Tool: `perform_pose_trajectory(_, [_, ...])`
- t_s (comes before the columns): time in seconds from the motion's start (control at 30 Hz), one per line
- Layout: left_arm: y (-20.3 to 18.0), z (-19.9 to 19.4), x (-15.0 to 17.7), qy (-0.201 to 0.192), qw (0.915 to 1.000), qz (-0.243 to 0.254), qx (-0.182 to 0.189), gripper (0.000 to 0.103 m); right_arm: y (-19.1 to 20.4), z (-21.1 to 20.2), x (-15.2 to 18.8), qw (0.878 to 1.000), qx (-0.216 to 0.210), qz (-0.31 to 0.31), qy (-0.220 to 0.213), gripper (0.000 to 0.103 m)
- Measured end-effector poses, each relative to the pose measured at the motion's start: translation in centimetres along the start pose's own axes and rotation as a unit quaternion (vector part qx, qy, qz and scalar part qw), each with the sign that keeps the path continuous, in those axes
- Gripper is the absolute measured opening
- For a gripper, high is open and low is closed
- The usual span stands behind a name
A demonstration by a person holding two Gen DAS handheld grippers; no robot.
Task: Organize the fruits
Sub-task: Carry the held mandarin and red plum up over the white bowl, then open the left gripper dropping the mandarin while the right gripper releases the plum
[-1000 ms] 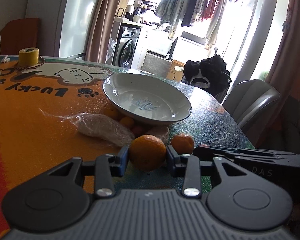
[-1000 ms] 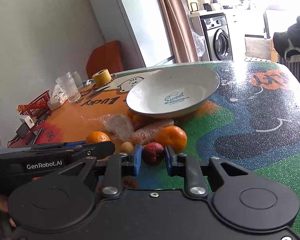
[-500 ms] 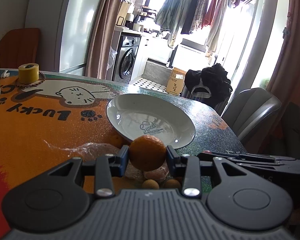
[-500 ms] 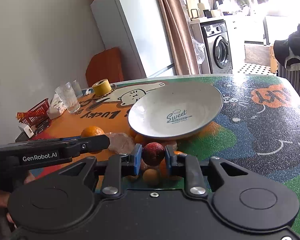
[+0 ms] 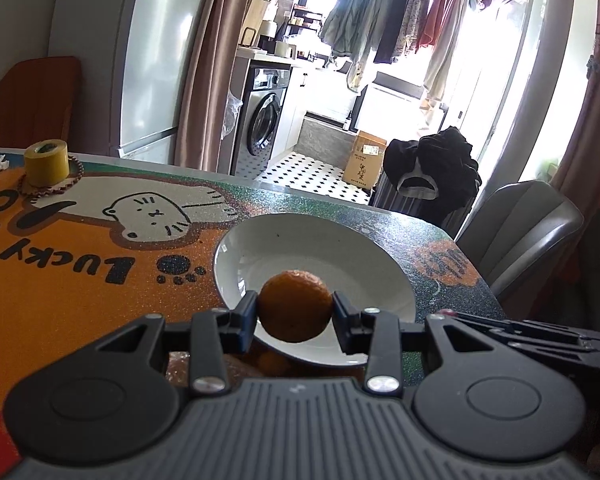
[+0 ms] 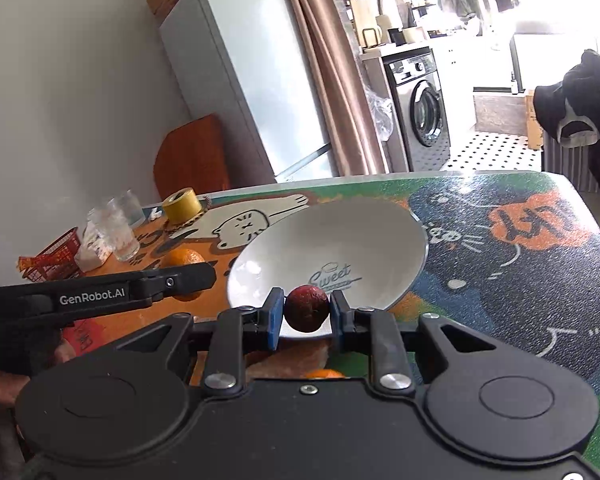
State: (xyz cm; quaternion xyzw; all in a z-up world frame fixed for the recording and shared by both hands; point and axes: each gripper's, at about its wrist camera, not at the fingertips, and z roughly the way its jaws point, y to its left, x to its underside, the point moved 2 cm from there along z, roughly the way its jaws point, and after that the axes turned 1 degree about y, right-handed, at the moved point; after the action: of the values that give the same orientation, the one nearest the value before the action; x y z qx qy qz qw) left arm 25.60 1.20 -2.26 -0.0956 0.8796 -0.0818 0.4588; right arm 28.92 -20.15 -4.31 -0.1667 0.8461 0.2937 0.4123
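Observation:
My left gripper (image 5: 295,311) is shut on an orange mandarin (image 5: 295,306) and holds it above the near rim of the white plate (image 5: 364,272). My right gripper (image 6: 306,312) is shut on a dark red round fruit (image 6: 306,307), also held over the plate's (image 6: 380,236) near edge. The left gripper with its mandarin (image 6: 186,258) shows at the left of the right wrist view. More orange fruits (image 5: 274,362) and a clear plastic bag (image 6: 288,358) lie on the table below the grippers, mostly hidden.
A yellow tape roll (image 5: 46,162) with a bead string stands at the far left. Glasses (image 6: 118,228) and a red basket (image 6: 54,258) sit at the table's left end. A grey chair (image 5: 516,232) stands past the right edge of the patterned table mat (image 5: 60,288).
Both grippers have lifted their fruits off the table and moved forward, from beside the fruit pile to above the plate's near rim.

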Motion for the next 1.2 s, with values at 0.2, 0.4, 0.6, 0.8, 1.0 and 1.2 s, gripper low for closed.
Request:
perform_pose_trajectory(0.2, [1.7, 3.1, -0.7, 0.027, 0.9996, -0.004, -0.008, 0.038, -0.7, 0.7, -0.3, 1.000, 0.020, -0.001, -0.002, 0.023])
perform_pose_trajectory(0.4, [1.8, 5.3, -1.4, 0.047, 0.9989, -0.006, -0.003, 0.038, -1.2, 1.8, -1.1, 1.000, 0.030, 0.004, 0.004, 0.023])
perform_pose_trajectory(0.6, [0.9, 7.7, -1.7, 0.074, 0.9971, 0.011, -0.013, 0.038, -1.1, 3.5, -1.7, 0.999, 0.036, 0.003, 0.025, 0.023])
perform_pose_trajectory(0.8, [0.4, 9.4, -1.5, 0.097, 0.9945, 0.027, -0.030, 0.038, -0.9, 4.6, -2.1, 0.998, 0.042, -0.012, 0.040, 0.023])
perform_pose_trajectory(1.0, [0.3, 9.3, -1.6, 0.092, 0.9943, 0.033, -0.042, 0.042, -1.5, 5.6, -2.6, 0.997, 0.043, -0.015, 0.059, 0.023])
perform_pose_trajectory(1.2, [-0.1, 7.7, -2.5, 0.066, 0.9956, 0.043, -0.049, 0.054, -1.8, 6.4, -2.9, 0.997, 0.041, -0.015, 0.070, 0.023])
